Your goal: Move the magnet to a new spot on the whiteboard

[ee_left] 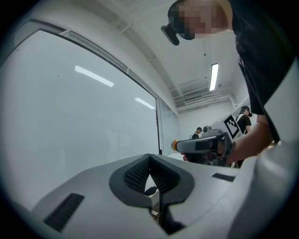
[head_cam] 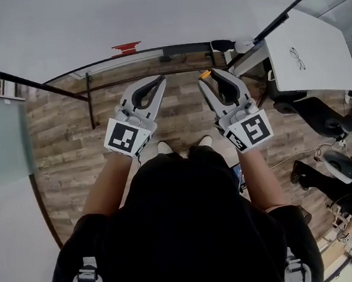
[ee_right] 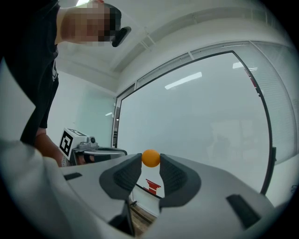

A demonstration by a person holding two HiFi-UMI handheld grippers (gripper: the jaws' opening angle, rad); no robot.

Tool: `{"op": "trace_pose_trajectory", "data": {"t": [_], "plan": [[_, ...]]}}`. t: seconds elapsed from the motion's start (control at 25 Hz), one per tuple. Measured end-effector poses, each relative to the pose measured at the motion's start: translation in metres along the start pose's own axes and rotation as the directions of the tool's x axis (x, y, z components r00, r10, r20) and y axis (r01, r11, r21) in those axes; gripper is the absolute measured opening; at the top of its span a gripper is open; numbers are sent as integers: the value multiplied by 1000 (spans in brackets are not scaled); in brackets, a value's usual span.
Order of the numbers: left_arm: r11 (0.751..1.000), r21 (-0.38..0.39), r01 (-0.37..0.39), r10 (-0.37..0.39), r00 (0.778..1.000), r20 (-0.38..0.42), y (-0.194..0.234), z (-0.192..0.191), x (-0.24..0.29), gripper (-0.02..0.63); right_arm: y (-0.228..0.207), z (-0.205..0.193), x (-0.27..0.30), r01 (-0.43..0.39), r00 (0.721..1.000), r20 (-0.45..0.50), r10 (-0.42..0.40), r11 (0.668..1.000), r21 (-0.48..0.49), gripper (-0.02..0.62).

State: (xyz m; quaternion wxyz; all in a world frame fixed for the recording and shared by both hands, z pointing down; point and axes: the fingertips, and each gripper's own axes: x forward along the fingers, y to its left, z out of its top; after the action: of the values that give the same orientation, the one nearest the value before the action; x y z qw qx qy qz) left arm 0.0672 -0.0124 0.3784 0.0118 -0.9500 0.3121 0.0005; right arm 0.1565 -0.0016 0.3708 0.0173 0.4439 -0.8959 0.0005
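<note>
A small round orange magnet [ee_right: 150, 158] sits pinched between the tips of my right gripper [ee_right: 150, 159], held up in front of the large whiteboard [ee_right: 205, 116]. In the head view the same magnet [head_cam: 205, 75] shows as an orange dot at the right gripper's [head_cam: 207, 76] tip, close to the board's lower frame [head_cam: 148, 54]. My left gripper [head_cam: 160, 79] is level with it to the left, its jaws closed together with nothing between them. In the left gripper view the jaws [ee_left: 150, 158] meet at the tips before the whiteboard [ee_left: 74, 116].
A red mark [head_cam: 127, 48] sits low on the board just above the frame. Wood-pattern floor [head_cam: 63, 143] lies below. A white table [head_cam: 309, 51] with glasses on it stands at the right, with chairs [head_cam: 314, 113] and other people beyond it.
</note>
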Motion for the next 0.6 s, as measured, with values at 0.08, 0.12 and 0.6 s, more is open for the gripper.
{"op": "trace_pose_trajectory", "data": {"t": [0.08, 0.12, 0.6], "plan": [[1000, 2, -8, 8, 1000, 8, -10, 4, -6, 2, 5, 2, -9, -10, 1000, -1, 10, 1000, -1, 120], [1000, 4, -12, 12, 1000, 9, -15, 6, -8, 2, 7, 3, -12, -16, 1000, 0, 16, 1000, -1, 120], [997, 18, -81, 81, 997, 11, -57, 17, -9, 2, 9, 11, -45, -91, 996, 21, 92, 996, -9, 119]]}}
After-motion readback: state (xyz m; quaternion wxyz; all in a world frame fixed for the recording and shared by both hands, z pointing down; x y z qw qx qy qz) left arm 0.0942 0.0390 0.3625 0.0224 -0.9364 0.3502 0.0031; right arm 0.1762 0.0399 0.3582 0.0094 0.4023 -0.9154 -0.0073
